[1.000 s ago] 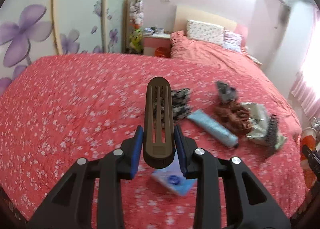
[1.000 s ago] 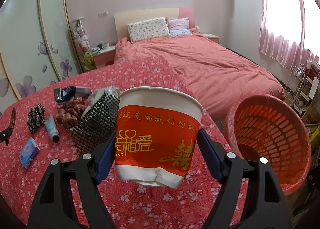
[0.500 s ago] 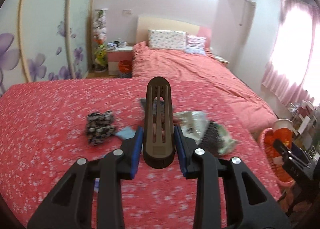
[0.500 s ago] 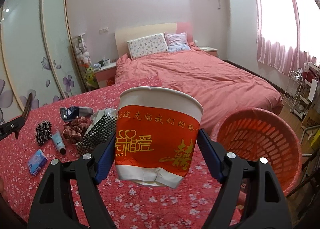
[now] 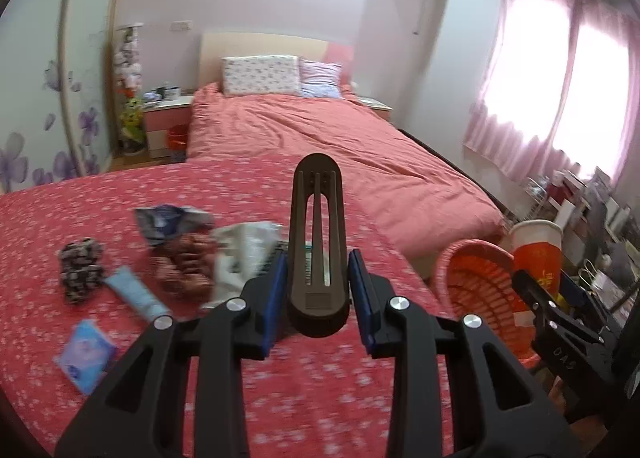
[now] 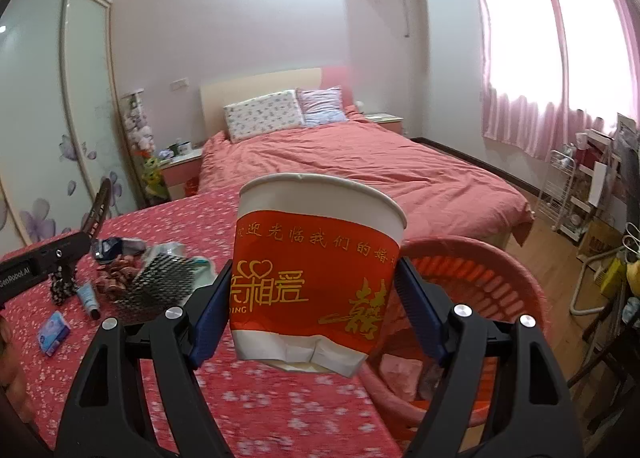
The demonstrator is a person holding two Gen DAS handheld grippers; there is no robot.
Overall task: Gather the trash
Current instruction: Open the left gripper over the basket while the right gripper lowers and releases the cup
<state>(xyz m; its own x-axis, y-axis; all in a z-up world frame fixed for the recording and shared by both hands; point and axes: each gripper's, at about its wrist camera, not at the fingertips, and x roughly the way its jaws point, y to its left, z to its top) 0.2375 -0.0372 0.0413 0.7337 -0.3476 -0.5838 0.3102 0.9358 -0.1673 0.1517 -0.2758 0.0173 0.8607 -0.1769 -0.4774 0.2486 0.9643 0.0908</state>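
Left gripper (image 5: 316, 290): clenched on a dark brown slotted plastic clip (image 5: 317, 246), upright between the blue pads.
Right gripper (image 6: 316, 314): grasping a red-and-white paper cup (image 6: 314, 270), above the orange plastic basket (image 6: 480, 282).
Basket: just off the right edge of the red floral cloth surface (image 5: 280, 378).
Remaining items: blue tube (image 5: 136, 294), blue packet (image 5: 84, 354), crumpled wrappers (image 5: 244, 246), at the far left side.

home bedroom — made bed (image 6: 360, 162), pillows (image 6: 262, 120), pink curtains (image 6: 532, 58), wardrobe (image 6: 52, 106)

Basket (image 6: 500, 290) partly behind cup (image 6: 316, 282)
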